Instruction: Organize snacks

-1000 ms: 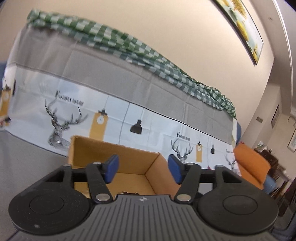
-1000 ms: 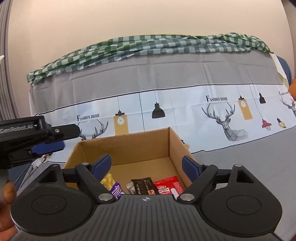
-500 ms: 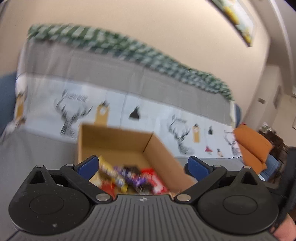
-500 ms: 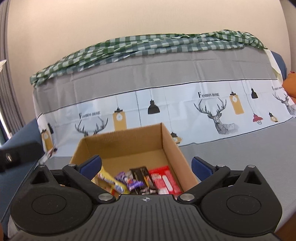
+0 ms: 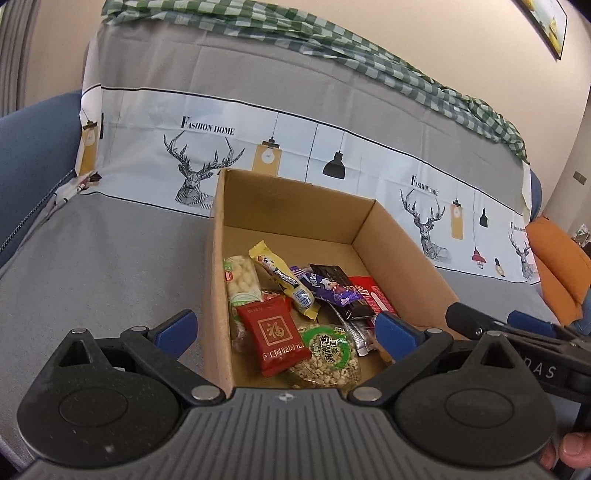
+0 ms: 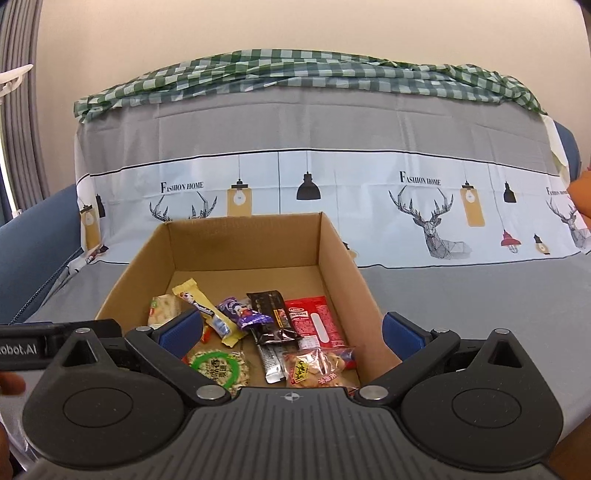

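Snacks [image 6: 273,325] lie below the open right hand-held gripper [image 6: 291,328].

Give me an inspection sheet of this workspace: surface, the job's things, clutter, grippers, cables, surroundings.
Surface: grey printed cover with deer and lamp motifs, spread over the seat and up the backrest.
Job's things: open cardboard box standing on the cover; inside lie a red sachet, a green-labelled round pack, a yellow bar, a purple wrapper, a black wrapper and a red packet, partly overlapping.
Clutter: nothing seen.
Grippers: left gripper and right gripper both open, empty, above the box's near end.
Cables: nothing seen.
Surroundings: green checked cloth along the backrest top, orange cushion, framed picture, beige wall.
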`<control>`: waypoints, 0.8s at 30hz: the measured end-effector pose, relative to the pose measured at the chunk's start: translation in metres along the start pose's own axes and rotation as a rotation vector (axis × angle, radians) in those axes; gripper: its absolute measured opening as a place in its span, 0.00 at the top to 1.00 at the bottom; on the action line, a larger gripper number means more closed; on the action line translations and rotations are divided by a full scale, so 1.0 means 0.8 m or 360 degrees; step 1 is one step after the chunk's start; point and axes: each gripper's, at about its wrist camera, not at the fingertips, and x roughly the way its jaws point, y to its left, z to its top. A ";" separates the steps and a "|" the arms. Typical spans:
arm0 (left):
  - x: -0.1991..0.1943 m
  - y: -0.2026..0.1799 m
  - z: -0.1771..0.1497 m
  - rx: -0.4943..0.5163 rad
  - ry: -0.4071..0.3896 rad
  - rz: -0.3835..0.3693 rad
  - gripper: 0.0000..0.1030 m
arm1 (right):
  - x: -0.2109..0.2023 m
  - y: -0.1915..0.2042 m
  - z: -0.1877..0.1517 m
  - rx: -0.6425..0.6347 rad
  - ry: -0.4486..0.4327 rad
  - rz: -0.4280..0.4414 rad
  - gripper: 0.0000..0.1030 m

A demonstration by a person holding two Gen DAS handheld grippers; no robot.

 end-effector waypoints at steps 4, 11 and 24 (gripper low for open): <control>0.002 -0.003 0.000 0.0019 0.0000 0.0008 0.01 | 0.005 -0.005 0.000 0.0023 0.0011 0.0003 0.01; 0.006 0.000 -0.001 0.0014 0.0028 0.0027 0.01 | 0.009 -0.008 0.000 0.0051 -0.0001 -0.0012 0.01; 0.009 -0.003 -0.002 0.0031 0.0056 0.0025 0.01 | 0.009 -0.002 -0.001 0.0031 -0.0002 0.0000 0.01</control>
